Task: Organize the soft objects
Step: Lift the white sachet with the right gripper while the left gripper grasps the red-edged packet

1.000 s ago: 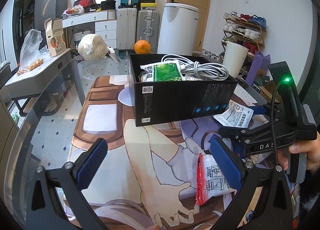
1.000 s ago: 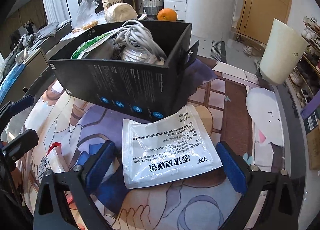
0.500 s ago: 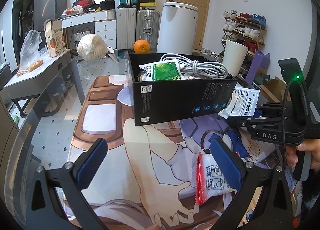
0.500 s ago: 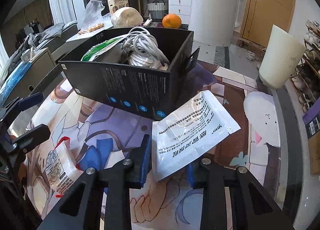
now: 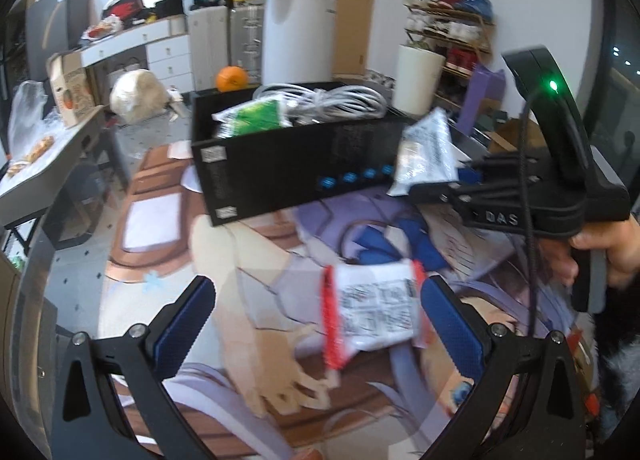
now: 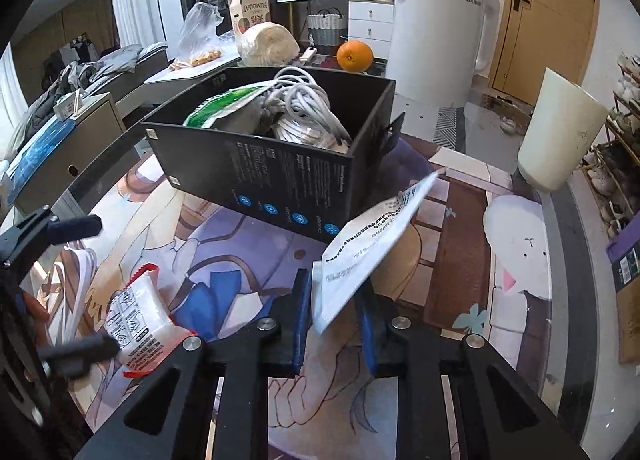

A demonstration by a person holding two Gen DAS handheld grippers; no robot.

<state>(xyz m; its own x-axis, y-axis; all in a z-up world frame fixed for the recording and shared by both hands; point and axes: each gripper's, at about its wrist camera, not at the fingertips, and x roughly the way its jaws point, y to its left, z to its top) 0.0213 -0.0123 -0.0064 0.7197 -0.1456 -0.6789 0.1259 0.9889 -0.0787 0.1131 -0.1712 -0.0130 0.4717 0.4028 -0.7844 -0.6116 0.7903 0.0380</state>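
My right gripper (image 6: 332, 296) pinches the lower end of a white printed packet (image 6: 372, 244) as its jaws close, and the packet hangs tilted above the mat beside the black box's (image 6: 280, 172) near corner. From the left wrist, that packet (image 5: 426, 152) shows in front of the box (image 5: 288, 164), held by the right gripper (image 5: 440, 184). A green packet (image 5: 256, 116) and a coiled white cable (image 5: 328, 100) lie in the box. My left gripper (image 5: 316, 300) is open over a red-edged white packet (image 5: 372, 308), which lies on the mat close to the right finger.
An illustrated mat (image 5: 248, 260) covers the glass table. Behind the box lie an orange (image 5: 231, 78) and a pale round bundle (image 5: 136, 94). A cream bin (image 6: 560, 132) stands off the table's right side. A person's hand (image 5: 612, 248) grips the right handle.
The right gripper shut on the white printed packet and raised it off the mat. The left gripper shifted right, so the red-edged packet now lies between its fingers.
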